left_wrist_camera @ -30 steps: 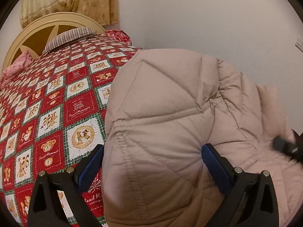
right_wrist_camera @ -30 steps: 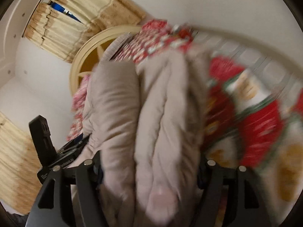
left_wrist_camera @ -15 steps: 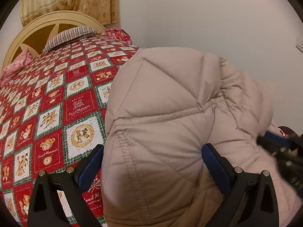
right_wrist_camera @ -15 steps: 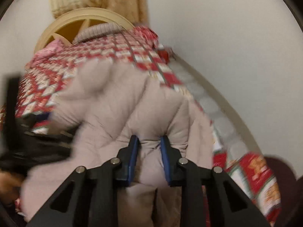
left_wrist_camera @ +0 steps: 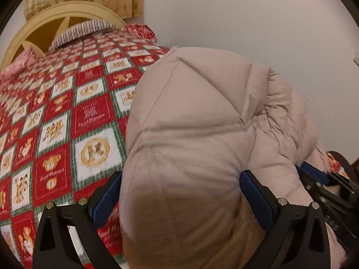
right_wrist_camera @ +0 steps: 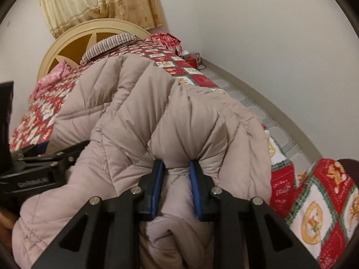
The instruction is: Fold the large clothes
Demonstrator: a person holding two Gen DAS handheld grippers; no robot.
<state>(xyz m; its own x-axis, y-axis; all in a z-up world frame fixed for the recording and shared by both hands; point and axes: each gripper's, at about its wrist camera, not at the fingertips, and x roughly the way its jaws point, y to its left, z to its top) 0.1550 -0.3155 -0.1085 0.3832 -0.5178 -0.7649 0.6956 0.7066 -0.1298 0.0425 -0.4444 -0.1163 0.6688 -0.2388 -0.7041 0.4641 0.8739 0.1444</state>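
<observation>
A puffy beige quilted jacket [left_wrist_camera: 202,116] lies bunched on a bed with a red and white teddy-bear quilt [left_wrist_camera: 67,116]. My left gripper [left_wrist_camera: 180,174] has its jaws set wide, and the blue pads [left_wrist_camera: 253,192] press into a thick bundle of the jacket from both sides. My right gripper [right_wrist_camera: 177,162] is shut on a narrow fold of the jacket [right_wrist_camera: 179,112], which puckers around its pads [right_wrist_camera: 157,179]. In the left wrist view the right gripper [left_wrist_camera: 314,174] shows at the jacket's right edge. The right wrist view has the left gripper [right_wrist_camera: 44,157] at its left.
A cream headboard [right_wrist_camera: 74,42] and a striped pillow [right_wrist_camera: 107,44] stand at the far end of the bed. A pink pillow [left_wrist_camera: 15,62] lies at far left. The wall [right_wrist_camera: 269,33] runs along the bed's right side, with tiled floor [right_wrist_camera: 258,107] between. Small red items [right_wrist_camera: 190,59] sit in the corner.
My right gripper has closed from wide onto a narrow fold of the jacket and rolled upright. The left gripper has kept its hold and hardly moved.
</observation>
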